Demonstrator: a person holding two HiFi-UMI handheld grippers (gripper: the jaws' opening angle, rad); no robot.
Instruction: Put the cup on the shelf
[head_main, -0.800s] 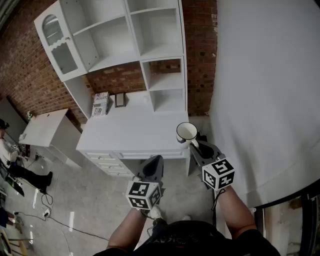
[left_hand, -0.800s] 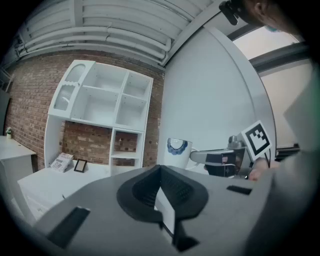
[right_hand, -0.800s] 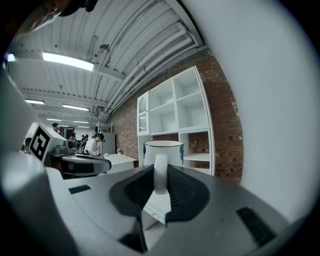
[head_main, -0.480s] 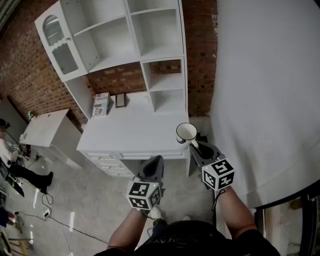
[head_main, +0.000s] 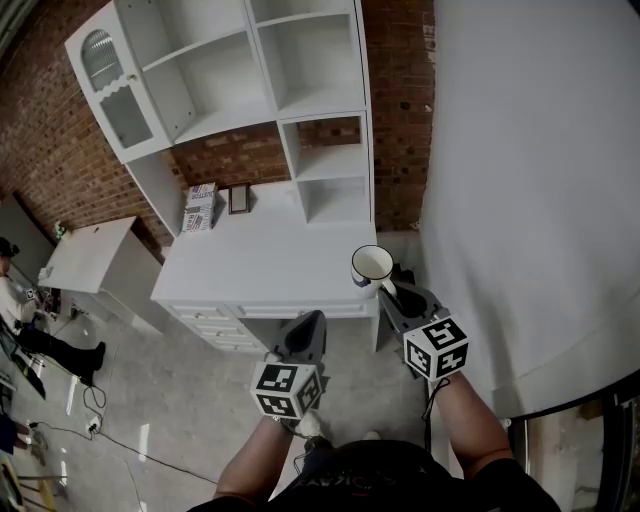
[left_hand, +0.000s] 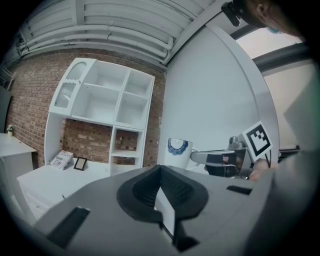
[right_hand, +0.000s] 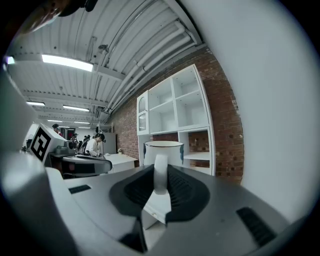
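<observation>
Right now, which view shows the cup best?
The right gripper view: the cup sits dead ahead, its handle clamped in the right gripper. The head view shows it small, from above; the left gripper view shows its patterned side.

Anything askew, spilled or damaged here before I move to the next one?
Nothing stands out. The cup is upright, held by its handle in the right hand-held gripper, and nothing has spilled. The white shelf unit looks intact, and the box and picture frame rest on the desk.
</observation>
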